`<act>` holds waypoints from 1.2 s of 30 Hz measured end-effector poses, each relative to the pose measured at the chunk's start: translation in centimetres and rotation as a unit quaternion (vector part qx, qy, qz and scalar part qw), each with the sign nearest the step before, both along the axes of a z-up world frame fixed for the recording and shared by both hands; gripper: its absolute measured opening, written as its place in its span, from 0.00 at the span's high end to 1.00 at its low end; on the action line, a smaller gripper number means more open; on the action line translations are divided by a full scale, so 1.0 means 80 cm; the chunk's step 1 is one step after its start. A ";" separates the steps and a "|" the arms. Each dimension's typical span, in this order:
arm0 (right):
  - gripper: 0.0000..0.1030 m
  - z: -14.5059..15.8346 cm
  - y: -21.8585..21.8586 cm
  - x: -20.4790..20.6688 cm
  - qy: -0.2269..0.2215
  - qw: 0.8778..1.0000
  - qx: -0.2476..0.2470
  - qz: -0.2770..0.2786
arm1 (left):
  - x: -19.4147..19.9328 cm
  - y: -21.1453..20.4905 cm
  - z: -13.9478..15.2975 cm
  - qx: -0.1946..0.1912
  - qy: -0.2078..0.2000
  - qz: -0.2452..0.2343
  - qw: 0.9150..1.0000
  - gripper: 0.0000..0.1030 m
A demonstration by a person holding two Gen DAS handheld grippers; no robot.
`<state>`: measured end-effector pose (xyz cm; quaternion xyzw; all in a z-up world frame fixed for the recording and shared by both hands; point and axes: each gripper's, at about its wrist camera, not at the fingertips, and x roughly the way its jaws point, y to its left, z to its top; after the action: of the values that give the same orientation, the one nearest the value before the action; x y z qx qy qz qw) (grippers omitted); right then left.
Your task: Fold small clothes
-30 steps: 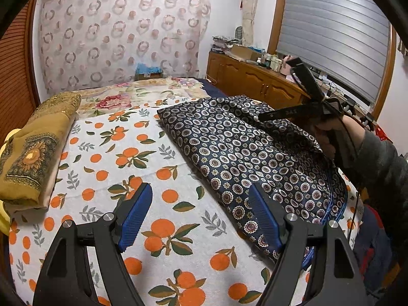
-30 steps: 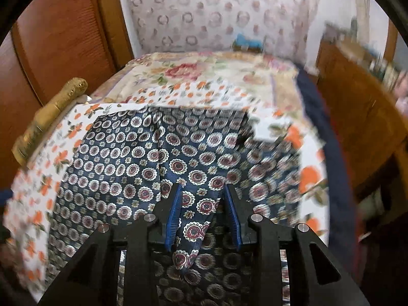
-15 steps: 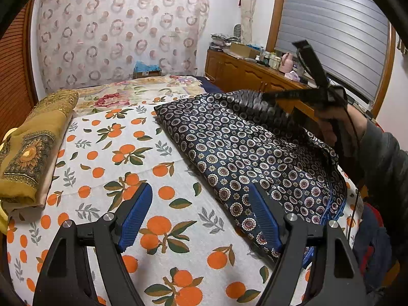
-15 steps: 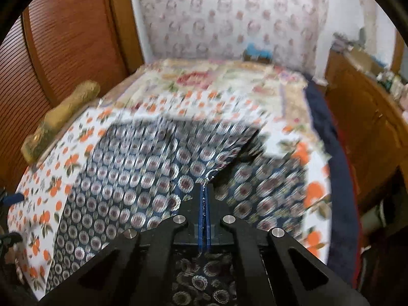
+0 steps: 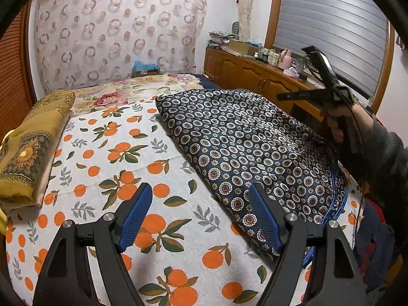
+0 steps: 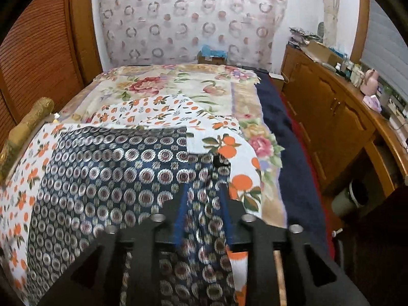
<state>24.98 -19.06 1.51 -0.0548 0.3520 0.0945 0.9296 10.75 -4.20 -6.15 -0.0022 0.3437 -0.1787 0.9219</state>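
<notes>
Navy medallion-print garment point(image 5: 244, 148) lies spread on the orange-print sheet point(image 5: 107, 153) over the bed, toward its right side. Left tongs point(image 5: 200, 216) stand wide apart, empty, above the garment's near edge. Right tongs point(image 6: 204, 193) are opening; a fold of the garment sits between the blue pads, contact not clear through blur. Folded mustard cloth point(image 5: 30, 148) lies at the bed's left edge.

The dress point(image 5: 255, 148) lies on the bed point(image 5: 107, 153), along its right edge. A folded cloth point(image 5: 30, 148) lies along the left edge.
</notes>
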 end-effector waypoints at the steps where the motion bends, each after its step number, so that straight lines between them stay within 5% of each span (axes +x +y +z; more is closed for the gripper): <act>1: 0.69 -0.002 -0.002 -0.010 -0.003 1.000 0.002 0.004 | 0.000 0.000 -0.001 -0.002 0.000 -0.001 1.000 0.24; 5: 0.55 -0.008 0.000 -0.050 -0.010 1.000 0.012 0.020 | 0.003 -0.002 -0.004 -0.006 0.005 -0.007 1.000 0.24; 10: 0.55 -0.015 -0.009 -0.112 -0.024 0.999 -0.005 0.032 | 0.007 -0.007 -0.008 -0.012 0.013 -0.011 1.000 0.24; 13: 0.55 -0.021 -0.014 -0.144 -0.029 0.999 -0.011 0.039 | 0.007 -0.013 -0.009 -0.002 0.010 -0.008 1.000 0.11; 25: 0.55 -0.057 -0.027 -0.195 -0.008 0.998 -0.019 0.055 | 0.010 -0.039 -0.028 0.011 0.044 -0.038 0.998 0.11; 28: 0.68 -0.060 -0.032 -0.190 -0.008 0.999 -0.004 0.052 | 0.008 -0.047 -0.032 0.017 0.054 -0.054 0.997 0.11; 31: 0.94 -0.063 -0.034 -0.192 -0.014 0.998 0.016 0.057 | 0.002 -0.053 -0.035 0.029 0.054 -0.060 0.996 0.11; 36: 0.98 -0.054 -0.037 -0.226 -0.052 0.998 0.026 0.039 | -0.007 -0.054 -0.034 0.025 0.055 -0.065 0.996 0.11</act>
<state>6.92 -21.98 -2.82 -0.0492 0.2983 0.1373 0.9433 10.22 -8.54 -8.84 0.0328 0.3979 -0.2291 0.8878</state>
